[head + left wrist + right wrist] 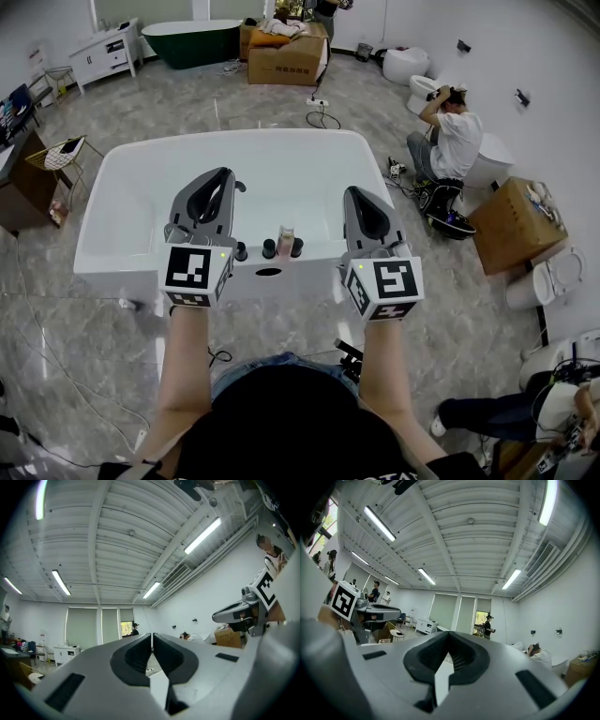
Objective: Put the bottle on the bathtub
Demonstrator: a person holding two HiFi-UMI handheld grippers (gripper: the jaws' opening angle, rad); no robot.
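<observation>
Head view: bathtub point(150, 202) on grey floor point(178, 98).

Grey marble floor point(281, 103), white tub point(103, 216) at ctr, green tub point(192, 42) far L, white cabinet point(105, 52) beside it, cardboard box point(286, 64) at back, cable point(323, 119) near it, toilet point(405, 64) far R, wooden box point(514, 225) at R

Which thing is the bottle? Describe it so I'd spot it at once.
Find the large white bathtub in the middle of the room, then its rim nearest the camera. A row of short black round knobs stands there; the small pale pink bottle stands among them, taller and the only light-coloured one.
</observation>
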